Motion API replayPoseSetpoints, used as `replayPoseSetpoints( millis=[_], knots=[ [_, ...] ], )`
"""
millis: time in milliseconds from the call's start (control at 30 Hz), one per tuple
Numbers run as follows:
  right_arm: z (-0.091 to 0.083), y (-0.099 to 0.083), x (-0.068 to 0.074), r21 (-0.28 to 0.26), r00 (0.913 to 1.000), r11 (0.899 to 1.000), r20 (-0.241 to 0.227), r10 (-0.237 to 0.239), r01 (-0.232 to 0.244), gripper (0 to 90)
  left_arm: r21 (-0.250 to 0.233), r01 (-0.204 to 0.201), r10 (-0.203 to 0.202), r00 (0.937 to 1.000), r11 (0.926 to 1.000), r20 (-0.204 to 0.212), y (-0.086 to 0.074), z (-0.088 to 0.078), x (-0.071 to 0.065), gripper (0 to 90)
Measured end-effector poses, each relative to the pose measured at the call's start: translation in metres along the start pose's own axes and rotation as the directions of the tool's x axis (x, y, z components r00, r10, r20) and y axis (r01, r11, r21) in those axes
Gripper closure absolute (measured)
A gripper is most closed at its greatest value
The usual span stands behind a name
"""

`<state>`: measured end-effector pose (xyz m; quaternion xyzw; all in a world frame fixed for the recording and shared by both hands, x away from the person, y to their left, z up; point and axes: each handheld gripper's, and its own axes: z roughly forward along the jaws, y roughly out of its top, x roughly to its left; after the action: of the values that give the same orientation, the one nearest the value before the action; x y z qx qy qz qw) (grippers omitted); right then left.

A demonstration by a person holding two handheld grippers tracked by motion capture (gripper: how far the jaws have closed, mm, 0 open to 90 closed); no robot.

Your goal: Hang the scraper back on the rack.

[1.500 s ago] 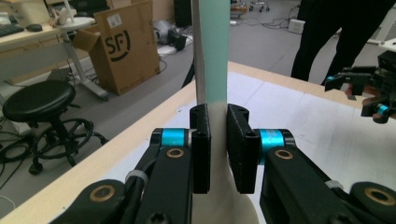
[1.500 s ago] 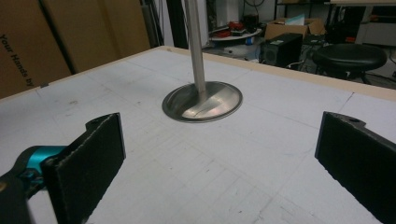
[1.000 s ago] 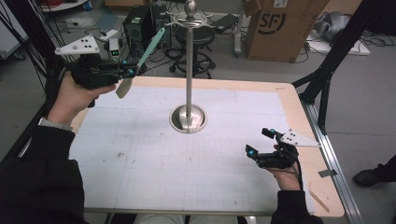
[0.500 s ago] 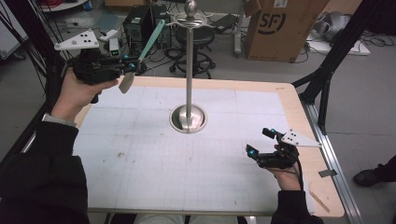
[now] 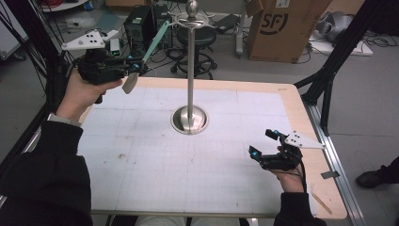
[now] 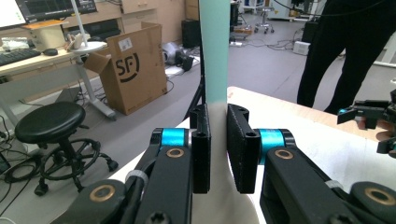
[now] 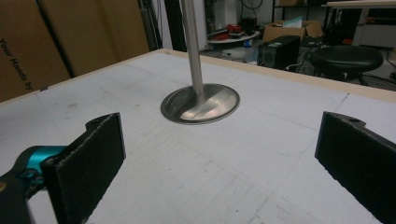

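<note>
- The left tool (image 5: 134, 69), clamped on a flat mint-and-cream spatula (image 5: 149, 50), has climbed a little over the last second; the handle tip is now near the hooks atop the steel stand (image 5: 189, 70), so hanging looks likely.
- The right tool (image 5: 264, 147) rests wide apart, empty, on the bench (image 5: 197, 169).
- The stand has a polished pole on a dished round base; the bench is matte, gridded white.
</note>
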<state>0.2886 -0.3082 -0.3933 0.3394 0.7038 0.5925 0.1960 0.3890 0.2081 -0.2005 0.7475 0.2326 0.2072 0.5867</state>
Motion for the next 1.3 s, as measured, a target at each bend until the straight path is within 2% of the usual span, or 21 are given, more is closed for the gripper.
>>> replayPoseSetpoints(
  millis=[333,767,1033,1167,1300],
  knots=[
    [0.000,0.000,0.000,-0.001,1.0000,1.000,0.002,-0.002,0.002,0.7,0.014,0.002,-0.002,1.0000,0.9999,-0.002,-0.004,0.011,-0.001,80.3],
    [-0.002,0.000,-0.001,-0.005,1.0000,1.000,0.004,0.003,-0.003,0.7,0.029,0.020,-0.019,0.9998,0.9994,-0.010,-0.012,0.037,-0.005,80.2],
    [-0.002,0.000,-0.001,-0.005,1.0000,1.000,0.003,0.004,-0.004,0.7,0.013,0.052,-0.052,0.9985,0.9985,-0.016,-0.016,0.055,-0.010,80.2],
    [-0.003,0.000,0.000,-0.006,1.0000,1.000,0.003,0.005,-0.005,0.7,0.001,0.057,-0.057,0.9982,0.9984,-0.018,-0.017,0.059,-0.011,80.3],
    [-0.003,0.000,-0.001,-0.007,1.0000,1.000,0.006,0.004,-0.004,0.7,-0.005,0.044,-0.044,0.9985,0.9990,-0.031,-0.017,0.062,-0.012,79.8]
  ],
)
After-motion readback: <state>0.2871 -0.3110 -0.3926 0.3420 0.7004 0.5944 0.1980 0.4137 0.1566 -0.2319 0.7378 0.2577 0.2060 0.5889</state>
